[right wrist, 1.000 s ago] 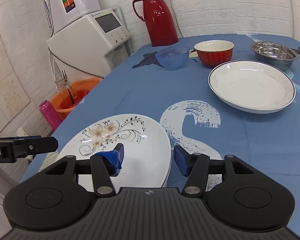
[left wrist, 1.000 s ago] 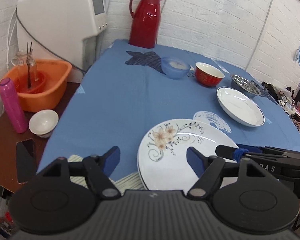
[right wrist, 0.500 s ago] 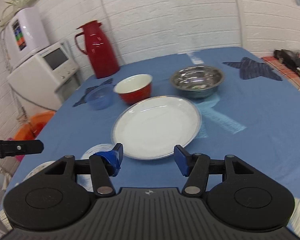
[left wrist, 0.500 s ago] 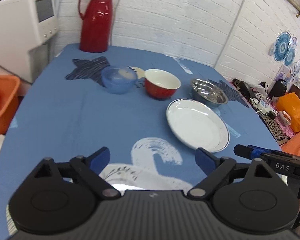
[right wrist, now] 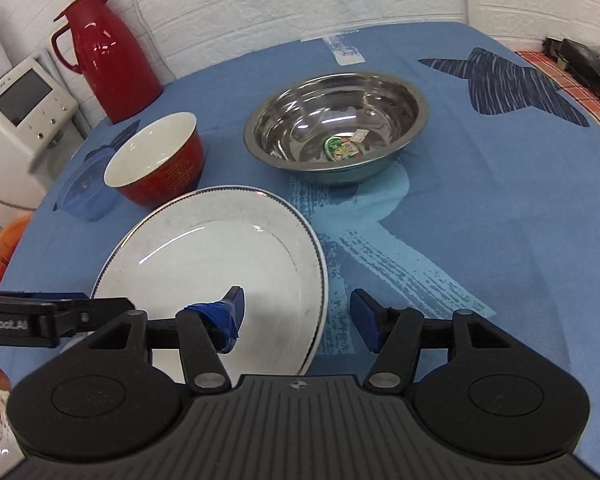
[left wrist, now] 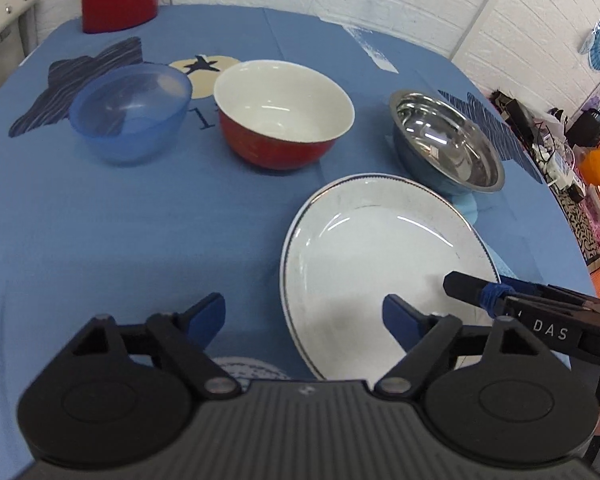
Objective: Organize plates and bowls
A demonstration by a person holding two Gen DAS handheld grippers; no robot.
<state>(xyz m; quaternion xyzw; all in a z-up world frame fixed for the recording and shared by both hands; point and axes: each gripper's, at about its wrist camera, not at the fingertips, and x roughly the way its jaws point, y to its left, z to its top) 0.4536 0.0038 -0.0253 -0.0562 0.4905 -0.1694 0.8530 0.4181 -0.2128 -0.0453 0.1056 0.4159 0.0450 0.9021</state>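
A round table under a blue printed tablecloth [left wrist: 132, 220] fills both views, its cloth matte and marked with dark striped star shapes and pale brush-stroke patches. At its far edge against the white brick wall stands a glossy red thermos jug [right wrist: 108, 56] with a looped handle, and left of it a white appliance [right wrist: 20, 108] with a small screen.

The white plate [right wrist: 204, 264] is the largest dish: shallow, glazed and shiny, with a thin dark band around its rim, lying flat on the cloth at the near side of the table. Beyond it, on the right, sits the steel bowl [right wrist: 336, 124], wide, mirror-bright, with a small coloured label inside its bottom. Left of that is the red bowl [left wrist: 284, 116], deep and round, red outside and plain white inside, close to the plate's far rim. Farther left stands the blue plastic bowl [left wrist: 130, 114], translucent and the smallest of the three.

The right gripper [right wrist: 296, 316] hovers with its jaws spread wide, the plate's right rim lying between them; its blue-taped left fingertip sits over the plate's surface, nothing clamped. The left gripper [left wrist: 304, 314] is likewise wide apart and empty, straddling the plate's left rim.
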